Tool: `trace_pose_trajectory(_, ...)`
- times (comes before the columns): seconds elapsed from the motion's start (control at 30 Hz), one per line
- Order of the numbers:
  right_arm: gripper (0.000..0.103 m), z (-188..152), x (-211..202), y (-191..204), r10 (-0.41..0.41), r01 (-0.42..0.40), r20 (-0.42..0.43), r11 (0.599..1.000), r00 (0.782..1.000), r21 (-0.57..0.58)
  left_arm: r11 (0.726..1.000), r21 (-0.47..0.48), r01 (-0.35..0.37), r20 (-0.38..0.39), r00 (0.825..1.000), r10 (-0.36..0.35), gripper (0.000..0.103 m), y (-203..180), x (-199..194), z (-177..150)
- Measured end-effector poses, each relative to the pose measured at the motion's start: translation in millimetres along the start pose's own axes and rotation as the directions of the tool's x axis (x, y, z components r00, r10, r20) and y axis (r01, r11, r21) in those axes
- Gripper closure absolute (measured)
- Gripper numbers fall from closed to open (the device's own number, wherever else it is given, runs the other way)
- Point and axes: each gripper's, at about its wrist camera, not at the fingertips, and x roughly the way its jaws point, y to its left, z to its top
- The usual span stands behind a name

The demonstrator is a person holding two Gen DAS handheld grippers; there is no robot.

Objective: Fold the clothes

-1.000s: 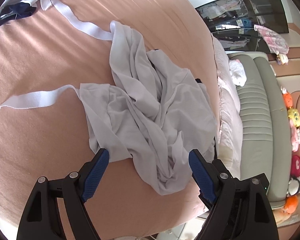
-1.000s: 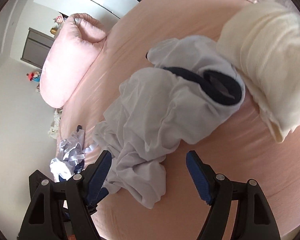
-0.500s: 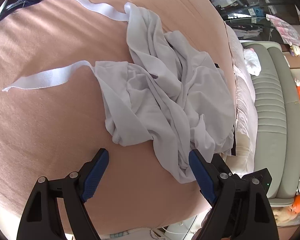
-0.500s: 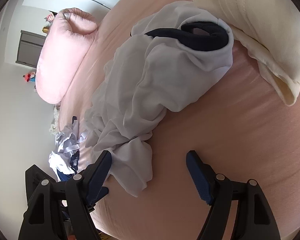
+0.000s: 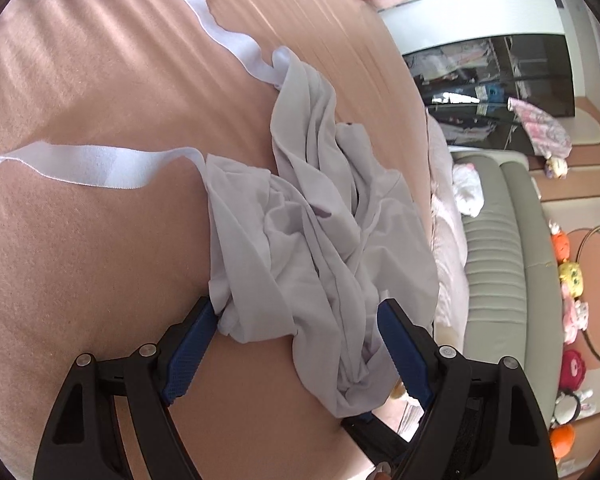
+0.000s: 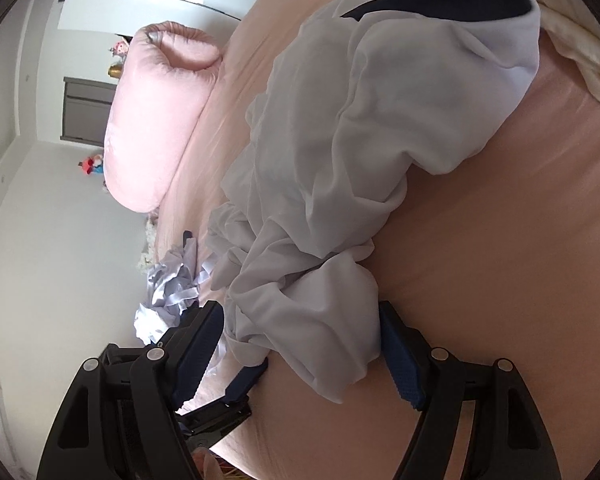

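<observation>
A crumpled pale grey garment (image 5: 312,220) lies on the pink-brown bed sheet (image 5: 80,260). Two white straps (image 5: 88,164) trail from it to the left and toward the top. My left gripper (image 5: 296,312) is open low over the sheet, with the garment's near edge between its blue pads (image 5: 188,352). In the right wrist view the same garment (image 6: 360,140) shows a dark navy part (image 6: 440,0) at its far end. My right gripper (image 6: 300,316) has a bunched end of the cloth between its jaws, which are closing but still wide.
A pink pillow (image 6: 156,120) and a small heap of white and dark clothes (image 6: 168,292) lie at the bed's far side. A cream blanket (image 6: 580,60) lies beside the garment. Past the bed edge are a grey-green sofa (image 5: 500,260), plush toys (image 5: 568,280) and a dark cabinet (image 5: 492,80).
Both grippers have come down and closer to the garment. Its ends, which lay ahead of the fingertips, now sit between the jaws of each gripper.
</observation>
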Motion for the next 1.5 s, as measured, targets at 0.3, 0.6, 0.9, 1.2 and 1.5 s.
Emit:
trace_pose_trajectory(0.3, 0.078, -1, 7, -23, -0.011, 0.012, -0.005, 0.996, 1.0, 0.089, 0.986, 0.099, -0.138, 0.071, 0.989, 0.131, 0.056, -14, 7, -8)
trace_pose_trajectory(0.6, 0.087, -3, 10, -24, -0.024, 0.025, -0.007, 0.997, 1.0, 0.079, 0.845, 0.362, -0.393, 0.245, 0.915, 0.32, 0.081, -42, 21, -25)
trace_pose_trajectory(0.9, 0.086, -6, 17, -2, -0.045, 0.045, -0.047, 0.999, 0.998, -0.005, 0.756, 0.442, -0.483, 0.328, 0.871, 0.366, 0.084, -49, 22, -23)
trace_pose_trajectory(1.2, 0.086, -6, 39, 33, -0.12, 0.109, -0.088, 0.987, 0.989, -0.115, 0.806, 0.391, -0.444, 0.336, 0.884, 0.324, 0.087, -43, 1, 5)
trace_pose_trajectory(1.5, 0.086, 0, 57, 68, -0.221, 0.191, -0.105, 0.952, 0.97, -0.237, 0.824, 0.401, -0.4, 0.343, 0.9, 0.27, 0.087, -56, -17, 39)
